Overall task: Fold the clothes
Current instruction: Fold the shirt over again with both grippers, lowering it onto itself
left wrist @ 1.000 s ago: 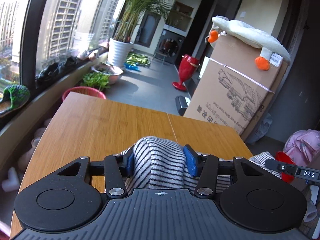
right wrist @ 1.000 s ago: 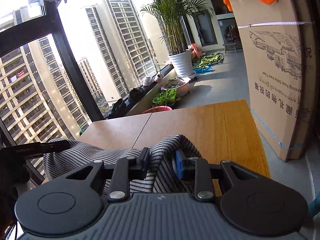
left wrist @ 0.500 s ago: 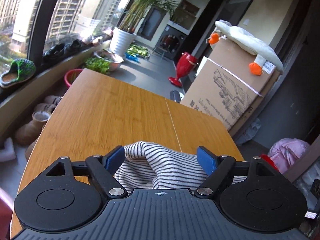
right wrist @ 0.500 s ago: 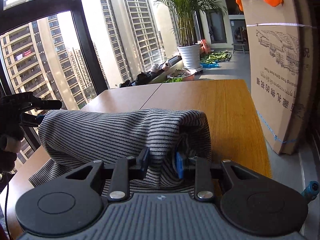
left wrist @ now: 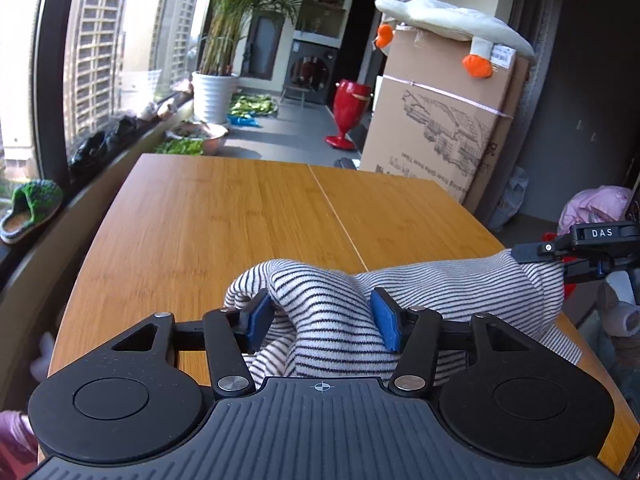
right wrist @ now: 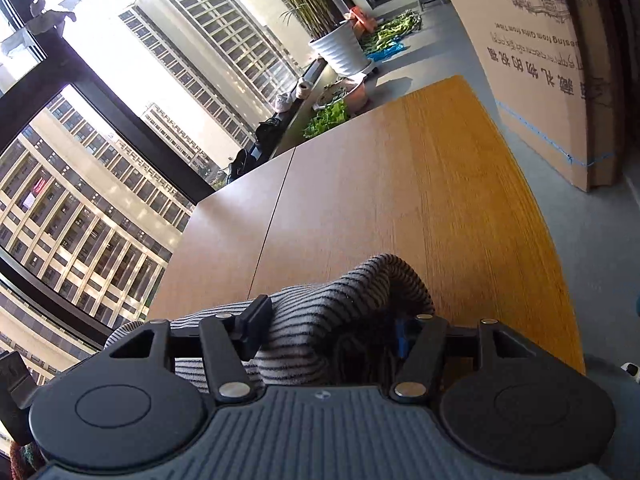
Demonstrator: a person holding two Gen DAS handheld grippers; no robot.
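Observation:
A black-and-white striped garment point(left wrist: 440, 284) lies bunched on the near end of the wooden table point(left wrist: 224, 216). My left gripper point(left wrist: 322, 316) straddles a raised fold at its left end. The jaws are closing, and both blue pads point(left wrist: 260, 320) touch the cloth. At the garment's right end the right gripper's fingers point(left wrist: 536, 249) reach in from the side. In the right wrist view, my right gripper point(right wrist: 328, 332) has its jaws opening. The striped garment point(right wrist: 340, 300) sits loosely between them over the table point(right wrist: 440, 184).
A tall cardboard box point(left wrist: 440, 128) with a plush goose point(left wrist: 452, 20) on top stands beyond the table's right side. A potted palm point(left wrist: 212, 96) and a red vase point(left wrist: 348, 108) are on the floor behind. A pink bundle point(left wrist: 592, 208) lies at right.
The left jaws spread wide off the fold, then narrowed onto it again. The right jaws went from a tight pinch to apart. The garment came down onto the table, and the right view rolled.

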